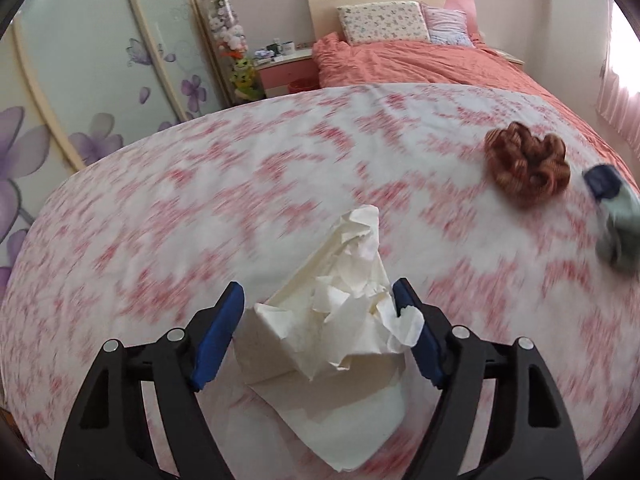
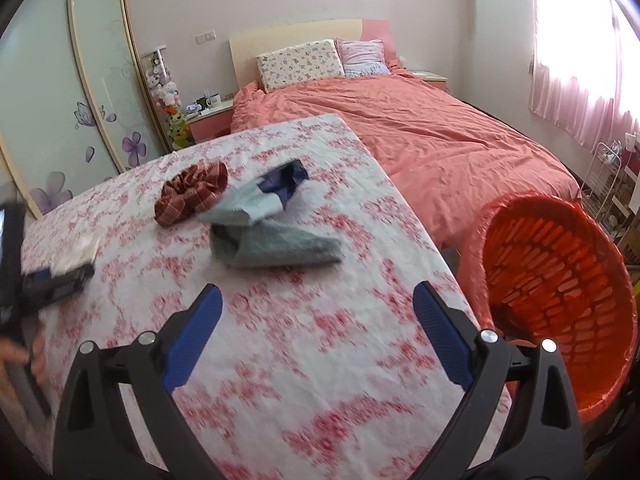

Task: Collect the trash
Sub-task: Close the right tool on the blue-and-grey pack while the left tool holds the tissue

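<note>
We see left gripper (image 1: 318, 306) fingers spread around crumpled tissue (image 1: 340, 316), right gripper (image 2: 318, 306) fingers spread above the table (image 2: 280, 360), orange basket (image 2: 560, 280) at right.

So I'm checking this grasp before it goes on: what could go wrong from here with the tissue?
1. The left tool straddles the crumpled tissue with its jaws open; closing now may catch only a loose flap, which could tear or slip.
2. The tissue lies on the floral cloth, so a low pinch might snag fabric too.
3. The orange basket stands off the table's far side, beyond the scrunchie and socks, so a weak grip could drop it.
</note>
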The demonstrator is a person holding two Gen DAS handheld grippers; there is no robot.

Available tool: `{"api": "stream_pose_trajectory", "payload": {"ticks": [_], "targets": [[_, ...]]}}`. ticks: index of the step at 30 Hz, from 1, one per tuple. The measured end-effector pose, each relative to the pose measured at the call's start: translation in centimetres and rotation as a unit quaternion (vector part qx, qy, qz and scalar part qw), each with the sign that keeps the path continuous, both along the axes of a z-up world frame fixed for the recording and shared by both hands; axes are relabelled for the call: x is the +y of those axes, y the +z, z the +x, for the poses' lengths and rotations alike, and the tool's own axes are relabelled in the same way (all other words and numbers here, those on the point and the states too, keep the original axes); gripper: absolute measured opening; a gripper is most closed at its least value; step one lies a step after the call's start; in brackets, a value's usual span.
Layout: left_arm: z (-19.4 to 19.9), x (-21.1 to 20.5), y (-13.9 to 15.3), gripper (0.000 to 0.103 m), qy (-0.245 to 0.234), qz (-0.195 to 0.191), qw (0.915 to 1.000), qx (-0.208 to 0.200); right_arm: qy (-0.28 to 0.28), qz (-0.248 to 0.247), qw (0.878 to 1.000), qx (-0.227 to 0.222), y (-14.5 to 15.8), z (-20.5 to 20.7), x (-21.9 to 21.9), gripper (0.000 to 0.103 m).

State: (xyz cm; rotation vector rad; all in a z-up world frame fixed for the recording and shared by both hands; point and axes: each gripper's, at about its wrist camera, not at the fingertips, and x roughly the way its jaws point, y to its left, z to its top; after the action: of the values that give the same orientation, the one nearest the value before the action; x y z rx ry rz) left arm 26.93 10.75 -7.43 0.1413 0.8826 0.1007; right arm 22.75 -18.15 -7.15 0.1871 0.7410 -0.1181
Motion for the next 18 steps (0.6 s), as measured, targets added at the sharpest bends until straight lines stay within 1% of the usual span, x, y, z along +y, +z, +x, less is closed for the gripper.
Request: {"api": "stream_pose_trajectory", "payload": {"ticks": [1, 6, 10, 12, 15, 18], "targets": [[-0.5, 0.6, 0.0, 0.076, 0.005, -0.011, 0.9999, 0.001, -0.001, 0.002, 1.0, -0.002, 0.2, 0.4, 0.2, 0.094], [-0.4, 2.0, -0.2, 0.079, 0.023, -0.045, 0.9987, 0.008, -0.014, 0.026, 0.999, -0.015, 1.1, 2.5, 1.1, 0.094], [-0.2, 2.7, -0.4, 0.08, 0.025, -0.069, 0.9972, 0.012, -0.023, 0.028, 0.999, -0.009, 1.5, 4.5, 1.5, 0.094], [-0.2, 2.7, -0.4, 0.08, 0.025, -0.067, 0.9974, 0.012, -0.028, 0.023, 0.999, -0.006, 1.7, 5.6, 1.8, 0.094], [-0.2, 2.7, -0.4, 0.08, 0.025, -0.067, 0.9973, 0.012, -0.033, 0.018, 0.999, 0.011, 1.7, 8.5, 2.4, 0.092], [-0.2, 2.6, -0.4, 0.08, 0.025, -0.067, 0.9974, 0.012, -0.037, 0.015, 0.998, 0.041, 0.9, 11.5, 2.6, 0.085]]}}
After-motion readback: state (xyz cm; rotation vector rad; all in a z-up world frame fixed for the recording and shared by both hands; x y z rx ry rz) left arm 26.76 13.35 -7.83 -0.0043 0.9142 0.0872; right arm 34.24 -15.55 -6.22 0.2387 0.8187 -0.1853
